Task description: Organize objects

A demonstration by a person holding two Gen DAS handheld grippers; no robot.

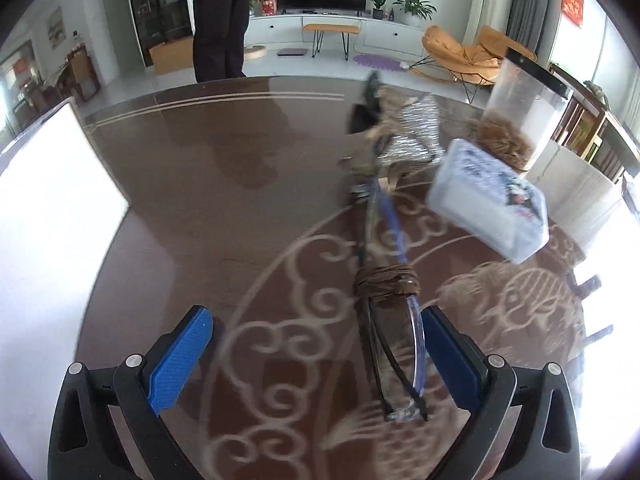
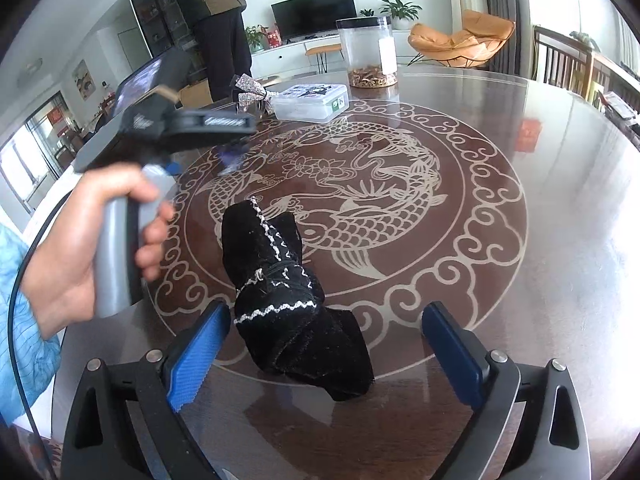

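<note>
In the left wrist view my left gripper [image 1: 316, 356] is open, its blue pads far apart. A pair of glasses [image 1: 394, 364] lies between them, close against the right-hand pad [image 1: 448, 354]. A brown cord band [image 1: 386, 286] is wrapped around the folded temples. In the right wrist view my right gripper [image 2: 320, 344] is open above the table. A black velvet pouch [image 2: 296, 320] with white stitching lies between its fingers, and neither pad presses on it. A hand [image 2: 80, 240] holds the left tool's grey handle at the left.
A silver sequin bow [image 1: 412, 132], a clear plastic box [image 1: 488, 200] and a tall clear jar [image 1: 520, 112] with brown pieces stand at the far right of the round patterned table [image 2: 540, 184]. A bright flat panel [image 1: 60, 200] stands at the left. A person [image 1: 220, 20] stands beyond the table.
</note>
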